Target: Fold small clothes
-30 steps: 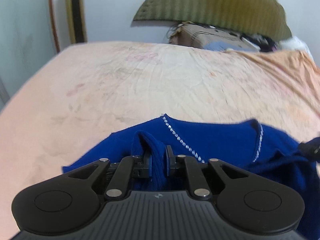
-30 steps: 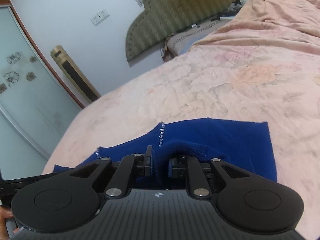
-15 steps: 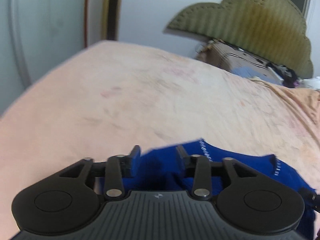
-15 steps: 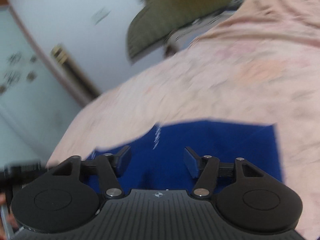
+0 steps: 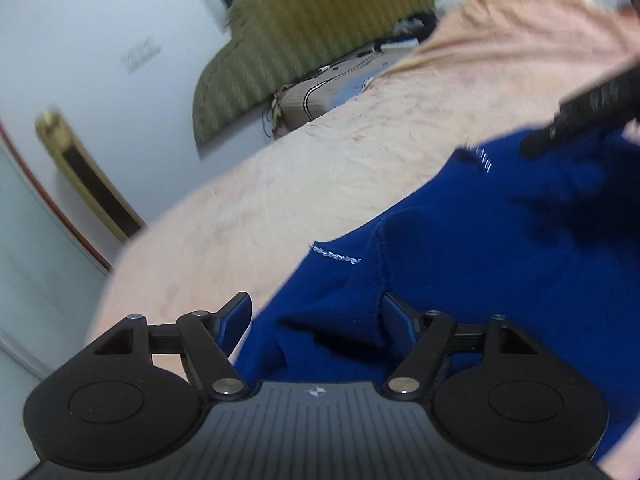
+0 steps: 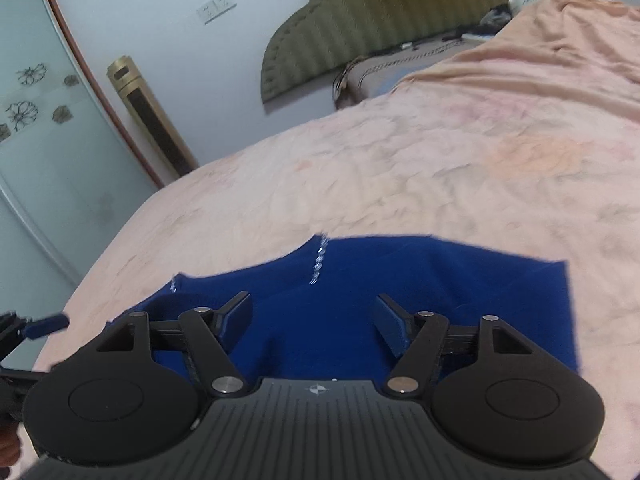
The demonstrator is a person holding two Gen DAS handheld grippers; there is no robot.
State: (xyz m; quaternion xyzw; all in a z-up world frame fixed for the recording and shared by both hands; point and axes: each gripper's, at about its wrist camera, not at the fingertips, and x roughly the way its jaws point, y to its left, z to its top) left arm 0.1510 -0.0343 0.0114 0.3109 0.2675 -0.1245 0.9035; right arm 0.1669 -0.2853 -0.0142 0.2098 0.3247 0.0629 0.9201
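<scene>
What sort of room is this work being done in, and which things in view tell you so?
Most likely a bedroom. A bed with a peach bedspread fills the view, an olive padded headboard stands against the wall, and a blue garment lies spread on the bed.

The left gripper [image 5: 316,316] pointed downward with its jaws spread wide, having just been opening, and its pads pressed on nothing though blue cloth [image 5: 460,264] lay between them. The right gripper [image 6: 314,316] sat in the same tilted pose, jaws likewise just opened and parted, gripping nothing. A hand [image 6: 8,446] showed at the right view's lower left edge.
</scene>
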